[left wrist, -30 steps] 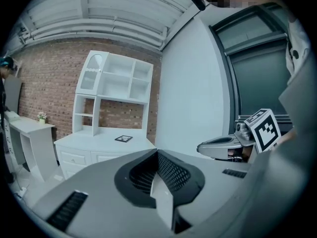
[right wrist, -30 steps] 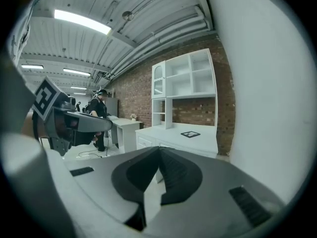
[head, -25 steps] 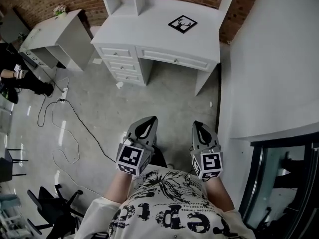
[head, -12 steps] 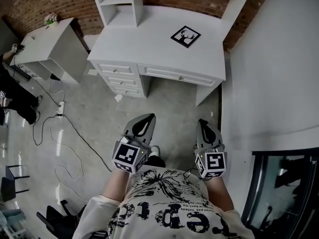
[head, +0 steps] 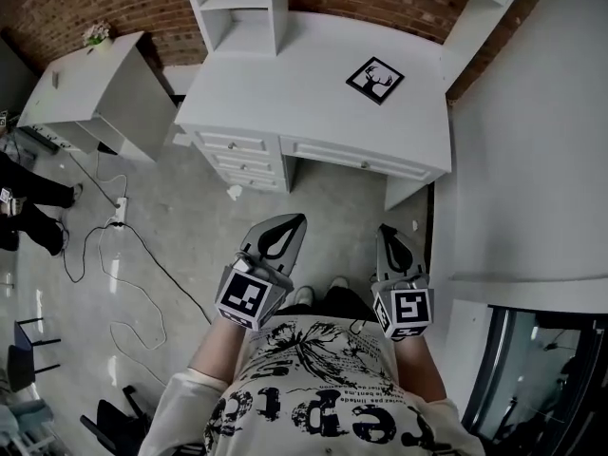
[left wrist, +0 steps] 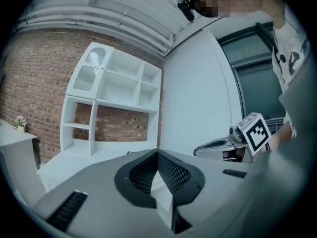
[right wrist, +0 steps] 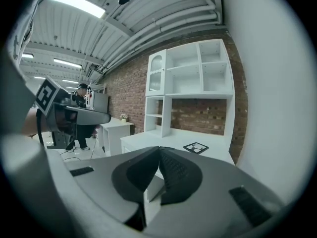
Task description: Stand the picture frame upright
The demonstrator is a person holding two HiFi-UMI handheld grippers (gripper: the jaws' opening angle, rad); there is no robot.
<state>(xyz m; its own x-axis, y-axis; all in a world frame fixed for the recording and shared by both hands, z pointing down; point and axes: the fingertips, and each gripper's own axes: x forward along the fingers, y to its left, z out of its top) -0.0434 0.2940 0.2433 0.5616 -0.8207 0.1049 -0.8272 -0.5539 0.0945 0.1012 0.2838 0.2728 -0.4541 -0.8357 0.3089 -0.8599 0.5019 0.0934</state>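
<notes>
A black picture frame point(head: 375, 80) with a deer print lies flat on the white desk point(head: 313, 112), toward its right end; it also shows small in the right gripper view as the picture frame point(right wrist: 196, 148). Both grippers are held in front of the person's chest, well short of the desk. My left gripper point(head: 288, 224) is shut with nothing between its jaws, and so is my right gripper point(head: 389, 235). In the left gripper view the left gripper point(left wrist: 158, 154) points at the desk's shelf unit point(left wrist: 111, 105); the frame is hidden there.
A white hutch with open shelves point(head: 242, 8) stands on the desk's back. A white side cabinet point(head: 95, 88) stands to the left, cables point(head: 114, 245) trail over the concrete floor, and a white wall point(head: 541, 131) runs along the right. Another person stands at far left point(head: 24, 207).
The person has walked toward the desk; desk and picture frame have drawn closer and shifted right in the head view. Both grippers travelled along, still shut and level in front of the body.
</notes>
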